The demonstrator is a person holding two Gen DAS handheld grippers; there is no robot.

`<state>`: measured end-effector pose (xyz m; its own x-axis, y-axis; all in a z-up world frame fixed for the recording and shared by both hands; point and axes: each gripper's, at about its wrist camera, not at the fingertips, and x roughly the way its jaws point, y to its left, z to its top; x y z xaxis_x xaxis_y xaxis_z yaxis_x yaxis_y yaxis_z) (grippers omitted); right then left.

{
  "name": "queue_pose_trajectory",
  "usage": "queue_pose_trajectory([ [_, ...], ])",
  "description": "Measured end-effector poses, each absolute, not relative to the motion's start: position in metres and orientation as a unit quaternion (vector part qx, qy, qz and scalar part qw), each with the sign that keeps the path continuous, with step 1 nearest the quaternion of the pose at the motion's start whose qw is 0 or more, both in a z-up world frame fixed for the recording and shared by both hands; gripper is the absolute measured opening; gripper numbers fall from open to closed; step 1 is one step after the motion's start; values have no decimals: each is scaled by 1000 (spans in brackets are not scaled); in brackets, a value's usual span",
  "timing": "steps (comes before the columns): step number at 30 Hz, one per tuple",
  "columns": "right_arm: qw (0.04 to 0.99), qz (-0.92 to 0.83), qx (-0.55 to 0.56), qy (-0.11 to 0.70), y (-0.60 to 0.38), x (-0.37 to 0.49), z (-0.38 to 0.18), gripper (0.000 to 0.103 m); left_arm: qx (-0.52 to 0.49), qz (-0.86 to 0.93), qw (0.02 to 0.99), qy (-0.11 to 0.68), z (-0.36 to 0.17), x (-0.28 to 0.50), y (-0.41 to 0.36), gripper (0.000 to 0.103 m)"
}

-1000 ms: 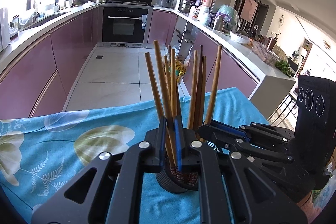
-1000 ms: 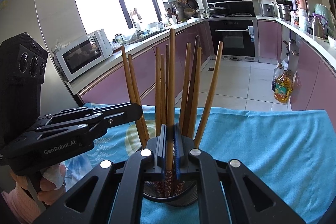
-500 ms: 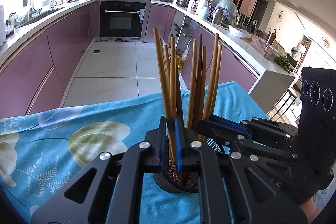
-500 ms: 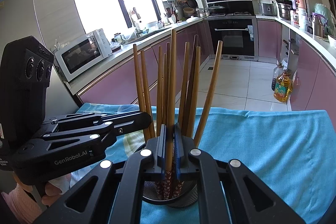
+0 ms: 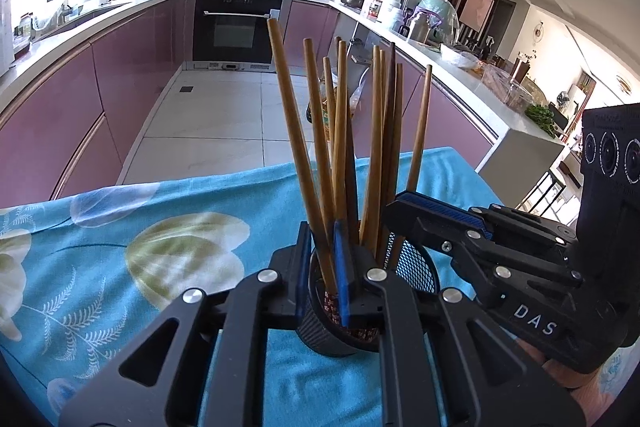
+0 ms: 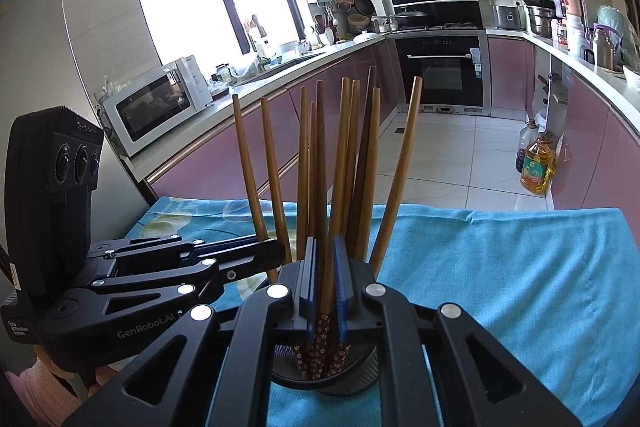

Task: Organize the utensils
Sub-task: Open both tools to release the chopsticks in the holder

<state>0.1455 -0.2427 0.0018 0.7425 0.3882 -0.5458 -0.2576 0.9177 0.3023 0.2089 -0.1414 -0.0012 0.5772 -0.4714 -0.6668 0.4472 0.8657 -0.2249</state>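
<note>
**Both grippers pinch chopsticks over the holder**

Fingers of the left gripper (image 5: 324, 259) are clamped on one wooden chopstick (image 5: 298, 155), low centre of the left wrist view; the right gripper (image 6: 323, 275) is likewise closed on a chopstick (image 6: 334, 187) at centre frame. A second ago the left-hand stick leaned apart from the bundle; now it stands nearer the others, its tip down inside the black mesh holder (image 5: 416, 267) on the blue floral cloth (image 5: 120, 247). By my reading both sticks are seated, so letting go is what remains.
</note>
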Motion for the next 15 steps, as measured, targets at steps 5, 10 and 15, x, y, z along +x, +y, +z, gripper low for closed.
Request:
queue_pose_trajectory([
  [5, 936, 165, 98, 296, -244, 129, 4, 30, -12, -245, 901, 359, -5, 190, -128, 34],
  [10, 950, 140, 81, 267, -244, 104, 3, 65, -17, -216, 926, 309, -1, 161, -102, 65],
  [15, 964, 110, 59, 235, -238, 80, -2, 95, -13, -166, 955, 244, 7, 125, -74, 98],
])
